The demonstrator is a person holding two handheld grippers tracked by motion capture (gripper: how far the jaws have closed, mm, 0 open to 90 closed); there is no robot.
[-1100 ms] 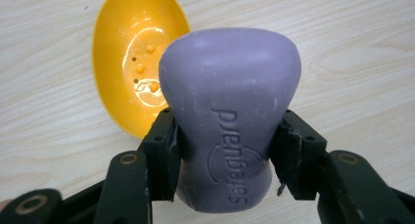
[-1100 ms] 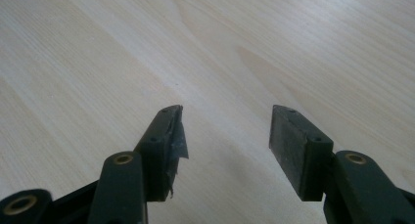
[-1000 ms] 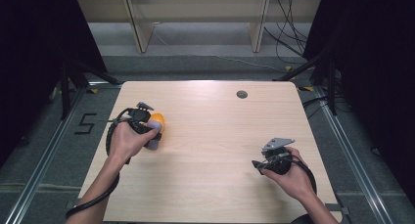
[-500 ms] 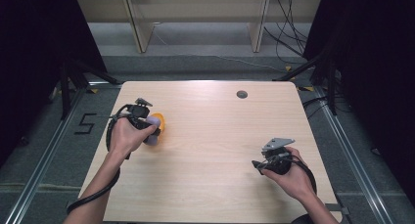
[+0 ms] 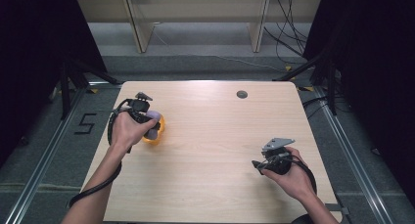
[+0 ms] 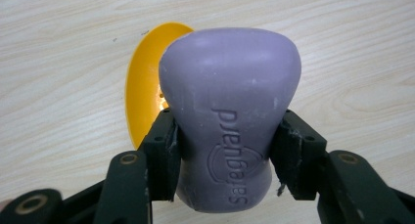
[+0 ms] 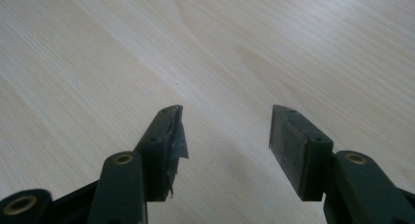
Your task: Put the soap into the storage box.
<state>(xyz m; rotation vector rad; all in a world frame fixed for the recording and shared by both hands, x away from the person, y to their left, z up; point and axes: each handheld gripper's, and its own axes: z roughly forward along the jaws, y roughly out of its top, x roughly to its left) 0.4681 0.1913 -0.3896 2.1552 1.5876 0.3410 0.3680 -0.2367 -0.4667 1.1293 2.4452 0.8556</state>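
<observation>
A purple bar of soap [image 6: 230, 121] with a stamped brand name is clamped between the two black jaws of my left gripper [image 6: 226, 153]. Behind and under it lies a yellow soap dish [image 6: 147, 87] on the wooden table. In the high view the left gripper [image 5: 152, 126] holds the purple soap [image 5: 154, 127] just over the yellow dish [image 5: 155, 136] near the table's left side. My right gripper [image 7: 225, 131] stands open over bare wood, nothing between its jaws; in the high view the right gripper [image 5: 258, 165] sits at the table's right front.
The light wooden table [image 5: 215, 150] has a small round dark grommet [image 5: 242, 94] near its far edge. Cables trail from both grippers. Beyond the table are a grey floor, a shelf's legs and black curtains at both sides.
My left hand with the soap has shifted slightly toward the table's far-left side, staying over the yellow dish. The right hand has kept still.
</observation>
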